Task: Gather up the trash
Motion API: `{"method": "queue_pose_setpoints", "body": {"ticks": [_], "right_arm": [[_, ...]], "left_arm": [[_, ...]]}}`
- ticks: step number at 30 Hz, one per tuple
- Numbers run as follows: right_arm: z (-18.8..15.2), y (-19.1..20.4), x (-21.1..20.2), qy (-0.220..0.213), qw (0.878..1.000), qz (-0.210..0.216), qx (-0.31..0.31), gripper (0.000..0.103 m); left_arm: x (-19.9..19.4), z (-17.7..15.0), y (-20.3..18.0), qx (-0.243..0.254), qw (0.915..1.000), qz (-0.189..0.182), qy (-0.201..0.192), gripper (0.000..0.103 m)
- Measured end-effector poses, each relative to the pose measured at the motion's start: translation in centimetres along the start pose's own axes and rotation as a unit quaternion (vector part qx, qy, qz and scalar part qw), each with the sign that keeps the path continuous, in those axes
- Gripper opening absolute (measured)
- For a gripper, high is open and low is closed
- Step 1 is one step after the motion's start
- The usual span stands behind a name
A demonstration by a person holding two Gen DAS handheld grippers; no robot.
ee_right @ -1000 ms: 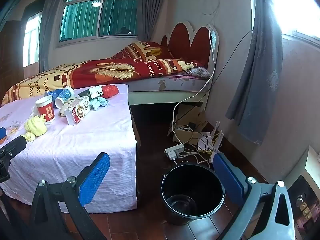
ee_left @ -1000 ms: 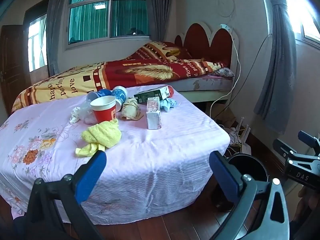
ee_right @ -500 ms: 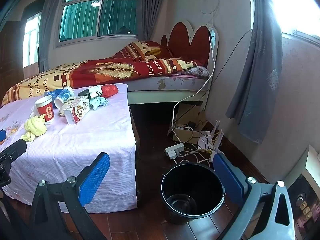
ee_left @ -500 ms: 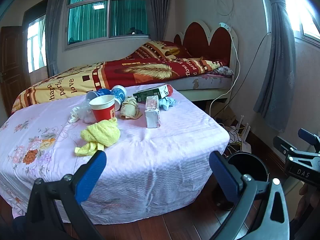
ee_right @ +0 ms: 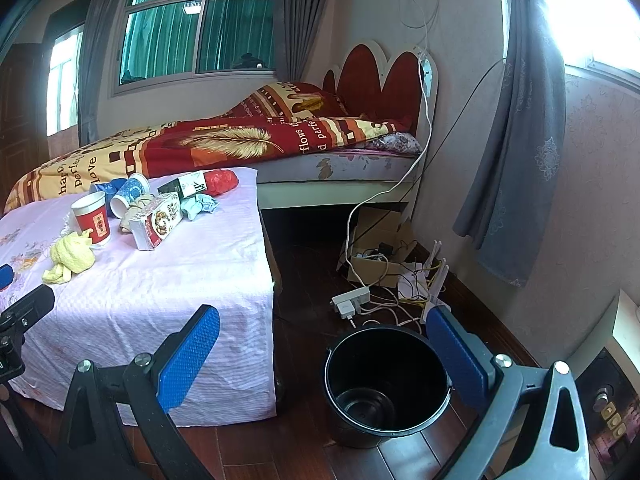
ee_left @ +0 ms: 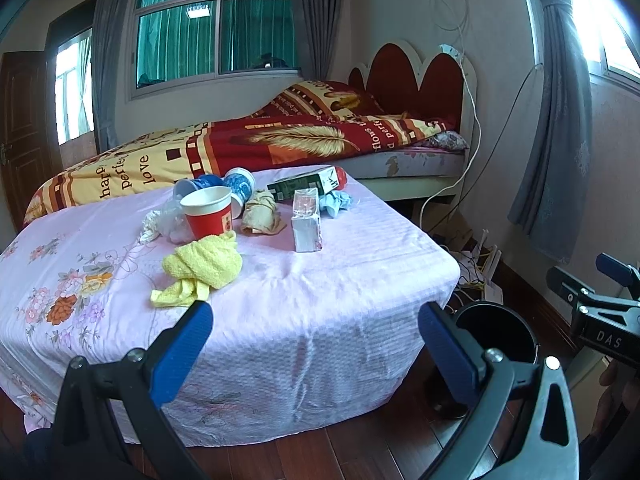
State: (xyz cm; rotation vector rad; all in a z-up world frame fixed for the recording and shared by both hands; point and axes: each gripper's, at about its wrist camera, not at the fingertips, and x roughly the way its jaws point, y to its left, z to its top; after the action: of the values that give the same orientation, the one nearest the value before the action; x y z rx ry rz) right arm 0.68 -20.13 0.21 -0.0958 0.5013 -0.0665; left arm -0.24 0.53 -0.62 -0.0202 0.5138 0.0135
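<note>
Surface: low table draped in a pale pink cloth with a floral print [ee_left: 280, 300], standing in front of a bed with a red and yellow quilt [ee_left: 248, 148].
Red cup: red paper cup with a white rim [ee_left: 208, 216], upright, open mouth up, near the middle of the litter.
Blue cups: two blue-and-white patterned paper cups [ee_left: 224, 186], lying on their sides just behind the red cup.
Yellow cloth: crumpled yellow terry cloth [ee_left: 202, 270], nearest the table's front edge, just in front of the red cup.
Carton: small white drink carton with a printed picture side [ee_right: 156, 222], among the litter, right of the red cup.
Dark box: flat dark green box [ee_left: 304, 188], lying at the back of the pile.
Red wad: shiny red plastic wad [ee_right: 219, 181], at the far edge, touching the dark box.
Blue paper: crumpled pale blue paper [ee_right: 199, 205], beside the carton.
Brown wrapper: creased tan paper wrapper [ee_left: 260, 216], between cups and carton.
Clear plastic: crumpled clear bag [ee_left: 168, 222], left of the red cup.
Bin: round black plastic bucket [ee_right: 386, 380] on the wooden floor, right of the table, nothing seen inside.
Left gripper [ee_left: 316, 332]: blue-padded jaws spread wide, holding nothing, short of the table's front edge.
Right gripper [ee_right: 322, 336]: jaws spread wide, holding nothing, above the bucket.
</note>
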Motion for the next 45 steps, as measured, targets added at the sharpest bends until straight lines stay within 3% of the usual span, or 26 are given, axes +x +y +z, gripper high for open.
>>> {"method": "queue_pose_setpoints", "body": {"ticks": [45], "right_arm": [[0.0, 0.47, 0.15, 0.003, 1.0, 0.008, -0.002, 0.103]], "left_arm": [[-0.35, -0.86, 0.68, -0.006, 0.9999, 0.011, 0.001, 0.103]]}}
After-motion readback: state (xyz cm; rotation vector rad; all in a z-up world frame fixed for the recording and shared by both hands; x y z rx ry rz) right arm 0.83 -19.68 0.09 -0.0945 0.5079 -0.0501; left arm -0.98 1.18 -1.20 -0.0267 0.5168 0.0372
